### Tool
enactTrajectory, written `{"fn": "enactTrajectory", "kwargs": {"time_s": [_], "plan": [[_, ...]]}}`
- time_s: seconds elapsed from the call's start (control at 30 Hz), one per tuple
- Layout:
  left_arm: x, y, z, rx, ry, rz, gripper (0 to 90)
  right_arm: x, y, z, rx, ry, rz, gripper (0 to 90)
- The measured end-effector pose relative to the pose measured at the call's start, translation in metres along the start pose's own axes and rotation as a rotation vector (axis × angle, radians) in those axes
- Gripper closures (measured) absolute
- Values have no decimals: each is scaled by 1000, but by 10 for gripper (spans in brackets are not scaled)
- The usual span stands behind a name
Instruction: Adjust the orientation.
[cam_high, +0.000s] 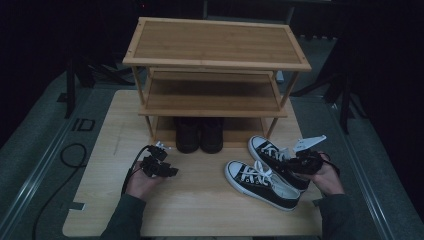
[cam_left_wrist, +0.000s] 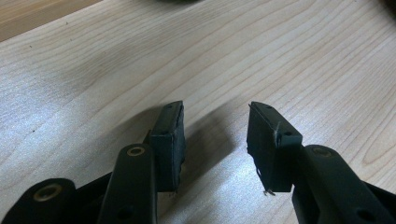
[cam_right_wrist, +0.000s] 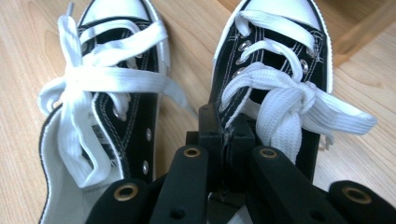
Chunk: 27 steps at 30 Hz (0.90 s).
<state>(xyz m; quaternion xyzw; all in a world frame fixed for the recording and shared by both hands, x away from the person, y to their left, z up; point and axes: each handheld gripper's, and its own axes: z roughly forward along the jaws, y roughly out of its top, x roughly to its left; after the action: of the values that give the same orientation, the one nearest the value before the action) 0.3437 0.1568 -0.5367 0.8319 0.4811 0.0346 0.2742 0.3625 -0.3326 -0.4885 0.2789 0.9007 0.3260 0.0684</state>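
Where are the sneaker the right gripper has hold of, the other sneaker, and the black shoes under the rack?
Gripped sneaker (cam_high: 272, 154), high view, on its laces.
Other sneaker (cam_high: 260, 181), high view, on its laces.
Black shoes (cam_high: 199, 135), high view, between the pair's uppers.

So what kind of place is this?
Probably a test room set up like a home entryway: a wooden shoe rack stands on a table, black shoes beneath it, sneakers nearby, darkness around.
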Motion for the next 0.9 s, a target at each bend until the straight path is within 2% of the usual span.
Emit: {"fn": "enactTrajectory", "kwargs": {"time_s": [0.13, 0.17, 0.2, 0.23, 0.47, 0.67, 0.77, 0.9], "plan": [[0, 0, 0, -2, -1, -5, 569, 3, 2, 2, 2, 10, -24, 882], [0, 0, 0, -1, -1, -4, 569, 6, 3, 4, 5, 26, -45, 882], [0, 0, 0, -1, -1, -4, 569, 6, 3, 4, 5, 26, -45, 882], [0, 0, 0, 1, -1, 1, 569, 8, 4, 5, 3, 45, -50, 882], [0, 0, 0, -2, -1, -5, 569, 14, 7, 9, 24, 78, -96, 881], [1, 0, 0, 2, -1, -2, 569, 15, 8, 10, 36, 76, -101, 879], [1, 0, 1, 4, -1, 1, 569, 14, 7, 9, 71, 54, -101, 869], [1, 0, 1, 6, -1, 3, 569, 15, 8, 8, 78, 46, -100, 840]]}}
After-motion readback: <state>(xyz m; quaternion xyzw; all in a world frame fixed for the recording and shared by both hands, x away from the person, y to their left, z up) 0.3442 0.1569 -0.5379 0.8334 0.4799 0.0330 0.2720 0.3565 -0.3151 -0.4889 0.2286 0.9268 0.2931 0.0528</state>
